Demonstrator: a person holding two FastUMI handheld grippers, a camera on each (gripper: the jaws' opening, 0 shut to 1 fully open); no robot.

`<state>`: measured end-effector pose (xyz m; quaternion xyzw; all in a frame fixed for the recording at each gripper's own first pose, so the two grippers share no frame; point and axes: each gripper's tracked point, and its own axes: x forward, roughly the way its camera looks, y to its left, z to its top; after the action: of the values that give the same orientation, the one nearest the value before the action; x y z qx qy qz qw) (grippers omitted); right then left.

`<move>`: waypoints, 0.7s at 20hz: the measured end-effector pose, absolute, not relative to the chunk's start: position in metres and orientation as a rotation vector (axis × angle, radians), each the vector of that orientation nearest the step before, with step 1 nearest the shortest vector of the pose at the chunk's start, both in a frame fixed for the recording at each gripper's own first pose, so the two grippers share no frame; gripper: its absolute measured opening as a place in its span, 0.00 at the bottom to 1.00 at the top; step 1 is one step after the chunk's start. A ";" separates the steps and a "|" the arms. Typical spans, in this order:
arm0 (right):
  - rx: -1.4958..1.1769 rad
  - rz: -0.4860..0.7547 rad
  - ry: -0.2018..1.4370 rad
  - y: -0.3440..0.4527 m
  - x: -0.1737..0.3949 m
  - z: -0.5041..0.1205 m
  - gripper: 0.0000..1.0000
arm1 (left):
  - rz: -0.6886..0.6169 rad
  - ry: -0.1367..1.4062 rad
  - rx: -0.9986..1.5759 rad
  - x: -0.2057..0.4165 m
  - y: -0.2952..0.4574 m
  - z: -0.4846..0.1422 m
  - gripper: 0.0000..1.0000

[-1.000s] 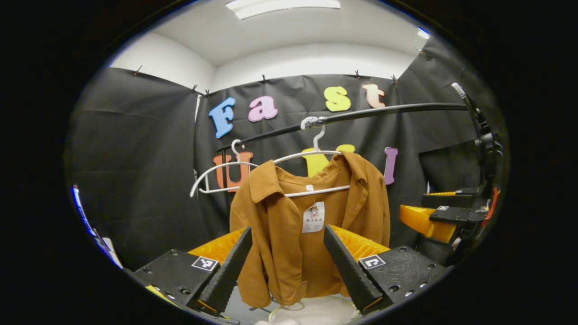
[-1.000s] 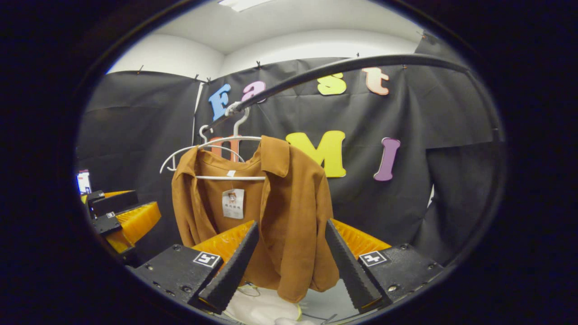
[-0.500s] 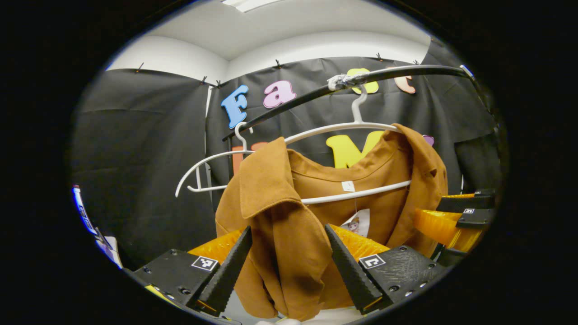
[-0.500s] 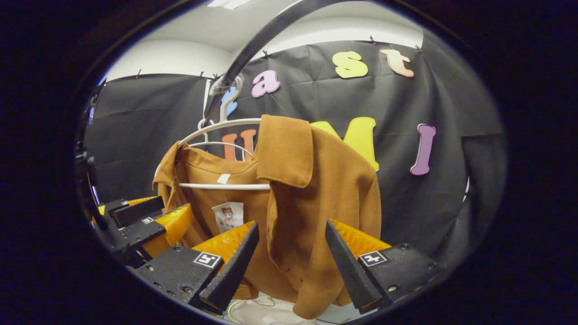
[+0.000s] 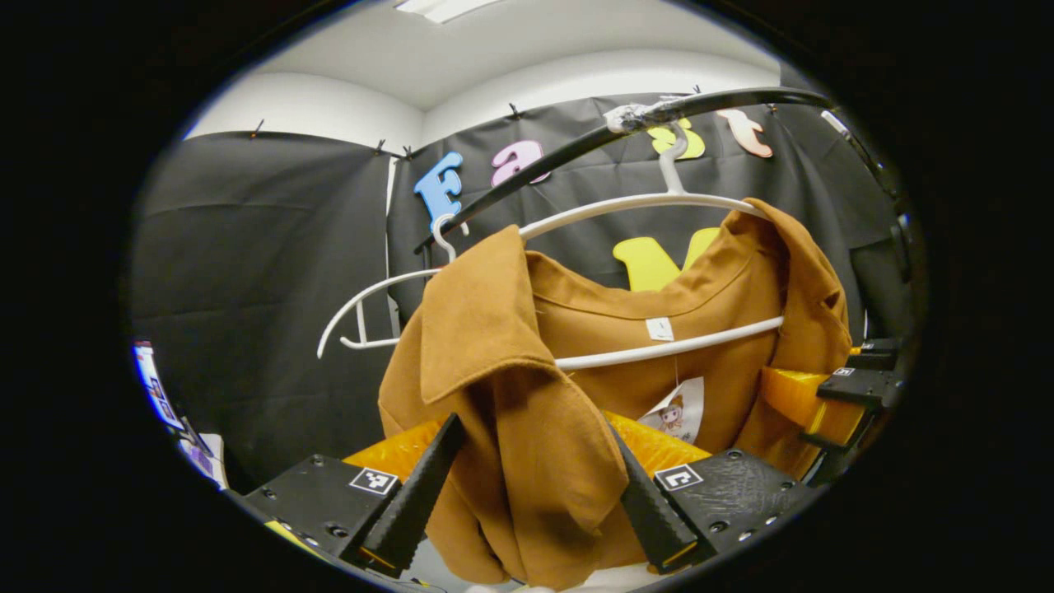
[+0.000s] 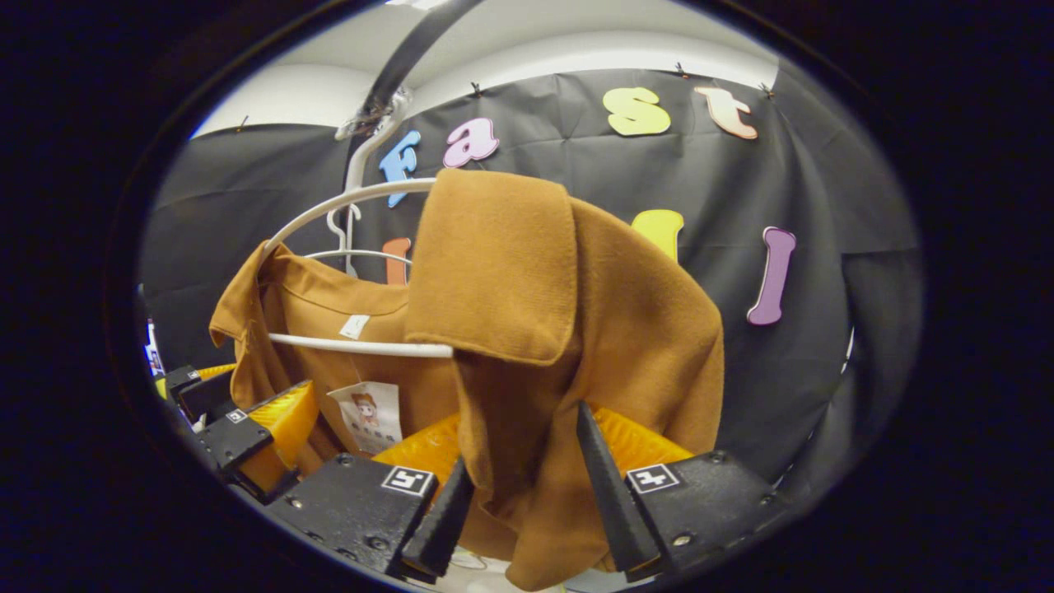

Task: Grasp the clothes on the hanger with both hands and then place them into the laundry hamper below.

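Now my left claw (image 5: 527, 486) sits with its fingers apart around one front panel of the brown jacket (image 5: 527, 412), which hangs on a white hanger (image 5: 659, 202) from the black rail (image 5: 708, 103); my right claw (image 6: 519, 502) brackets the other panel, likewise apart

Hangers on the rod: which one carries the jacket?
The nearer hanger, by the taped spot on the rod, carries the jacket. The farther hanger is bare.
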<state>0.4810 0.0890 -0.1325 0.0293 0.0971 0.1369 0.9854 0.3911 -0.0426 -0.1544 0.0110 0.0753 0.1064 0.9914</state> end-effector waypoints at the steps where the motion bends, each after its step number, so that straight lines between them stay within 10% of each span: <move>1: 0.071 0.301 0.200 0.087 0.483 -0.133 0.63 | 0.216 0.155 0.023 0.391 -0.040 -0.156 0.98; 8: 0.150 0.403 0.208 0.064 0.489 -0.133 0.24 | 0.242 0.168 0.017 0.392 -0.017 -0.159 0.77; 14: 0.207 0.511 0.224 0.069 0.487 -0.135 0.05 | 0.197 0.171 -0.020 0.391 -0.014 -0.163 0.06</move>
<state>0.4874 0.0695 -0.1352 0.1019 0.1103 0.2518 0.9561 0.3912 -0.0138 -0.1625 -0.0099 0.0850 0.0980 0.9915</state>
